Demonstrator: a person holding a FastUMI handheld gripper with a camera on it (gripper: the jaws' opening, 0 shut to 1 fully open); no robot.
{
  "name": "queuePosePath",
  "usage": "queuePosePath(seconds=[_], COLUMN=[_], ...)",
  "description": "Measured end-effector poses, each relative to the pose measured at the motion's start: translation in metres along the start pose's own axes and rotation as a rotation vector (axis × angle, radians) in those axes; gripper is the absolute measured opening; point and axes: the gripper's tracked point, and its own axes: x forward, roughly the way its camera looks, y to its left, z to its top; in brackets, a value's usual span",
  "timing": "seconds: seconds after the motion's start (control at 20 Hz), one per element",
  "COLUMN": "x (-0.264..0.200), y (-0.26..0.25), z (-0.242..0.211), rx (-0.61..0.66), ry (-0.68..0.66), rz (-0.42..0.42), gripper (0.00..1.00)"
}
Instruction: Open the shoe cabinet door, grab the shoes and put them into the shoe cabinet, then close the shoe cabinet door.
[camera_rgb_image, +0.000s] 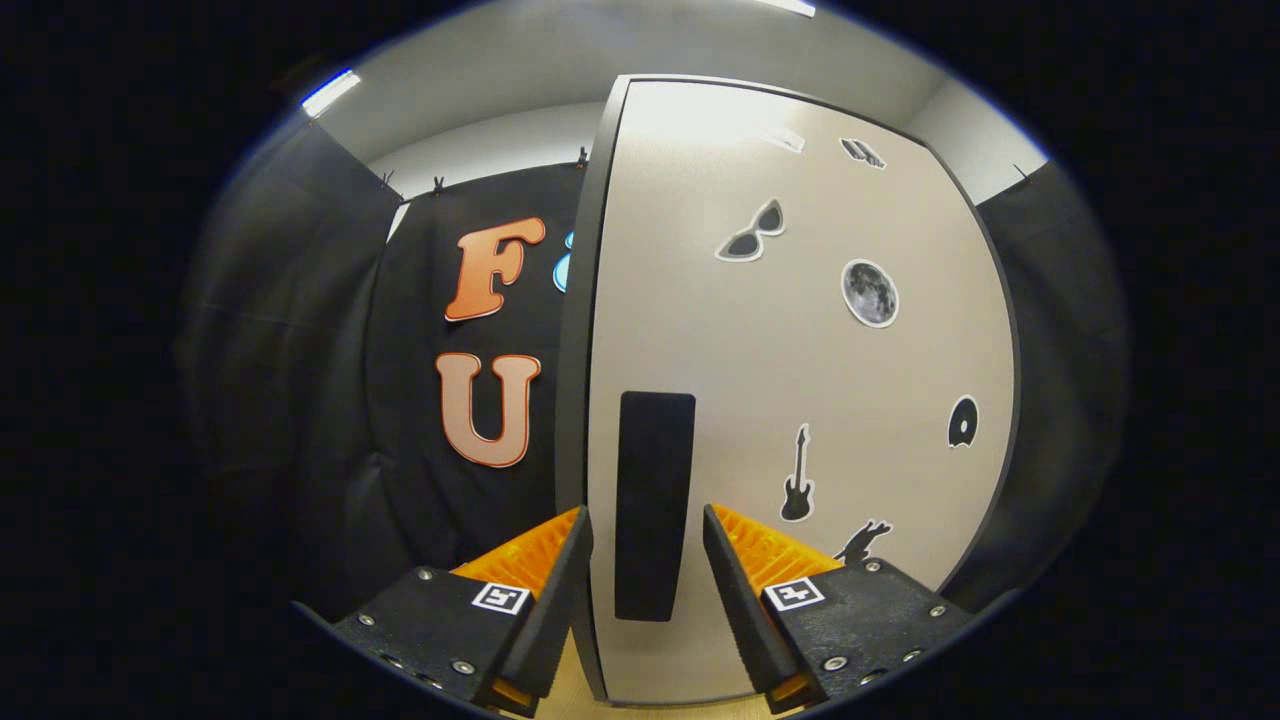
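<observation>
We see a strip of pale wood surface low between the fingers, under the cabinet. Behind hangs the black cloth wall, with a white wall and ceiling above it, and two ceiling lights: one over the cloth, one above the cabinet.

The cabinet door stands upright just ahead of us, pale with a dark edge, and appears closed. On it we count one dark upright handle and six clear stickers: sunglasses, a moon, a guitar, a disc, a small dark shape near the top and a dark figure low down. A faint seventh mark sits near the top.

Our gripper is spread wide, one of its fingers on each side of the handle, neither pressing on it; it holds nothing.
</observation>
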Motion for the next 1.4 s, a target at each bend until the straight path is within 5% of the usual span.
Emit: queuePosePath(seconds=[0.15, 0.2, 0.7, 1.4], x=[0.006, 0.006, 0.003, -0.017], y=[0.0, 0.0, 0.001, 0.004], z=[-0.014, -0.014, -0.014, -0.011], rx=[0.011, 0.018, 0.036, 0.052], ry=[0.05, 0.042, 0.072, 0.071], rz=[-0.004, -0.005, -0.005, 0.052], gripper=[0.56, 0.42, 0.16, 0.11])
